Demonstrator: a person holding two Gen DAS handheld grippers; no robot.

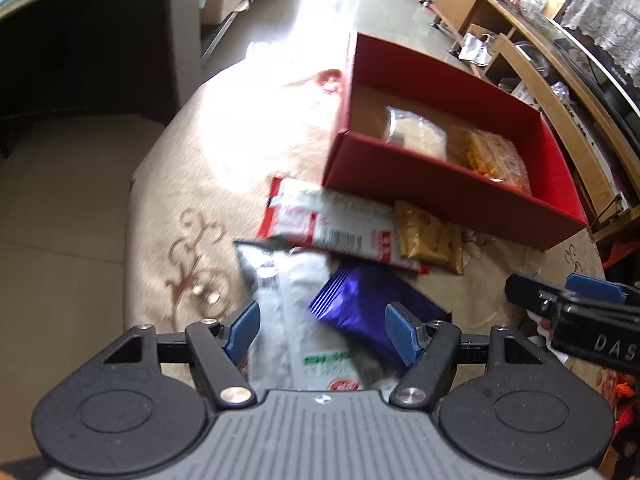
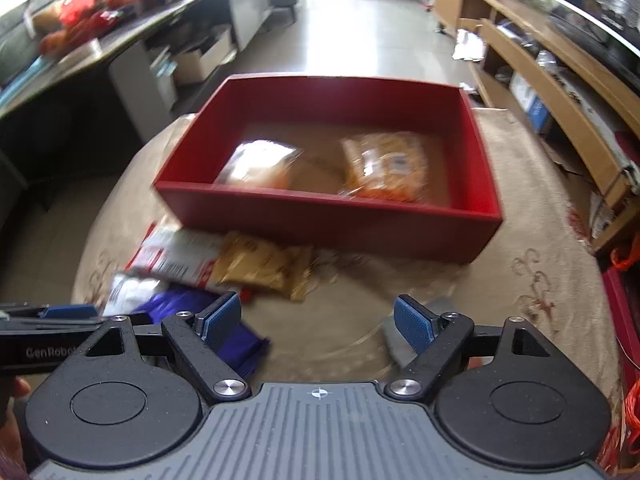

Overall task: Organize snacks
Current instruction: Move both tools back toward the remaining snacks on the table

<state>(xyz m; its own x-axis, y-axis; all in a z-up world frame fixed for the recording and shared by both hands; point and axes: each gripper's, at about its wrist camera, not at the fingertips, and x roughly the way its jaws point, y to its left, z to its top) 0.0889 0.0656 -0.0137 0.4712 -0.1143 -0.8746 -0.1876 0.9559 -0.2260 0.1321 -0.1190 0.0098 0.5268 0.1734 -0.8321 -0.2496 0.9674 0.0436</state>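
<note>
Left gripper (image 1: 322,330) is seen part open above the snack pile, its blue pads clear of any packet; nothing is held. Between its jaws lie a white packet (image 1: 296,320) and a purple packet (image 1: 360,312), both on the cloth-covered table (image 1: 200,184). Both are judged light, crinkly and slippery film, soft-filled and easily crushed; hold is best taken across a flat sealed edge or the narrow middle, pressed gently. Beyond these, a red-white packet (image 1: 332,228) overlaps a tan packet (image 1: 428,236), just beside the red box (image 1: 440,196). Two packets are already seen inside the box. Right gripper (image 2: 318,322) is held wide apart and empty over bare cloth, near the purple packet (image 2: 240,344).
</note>
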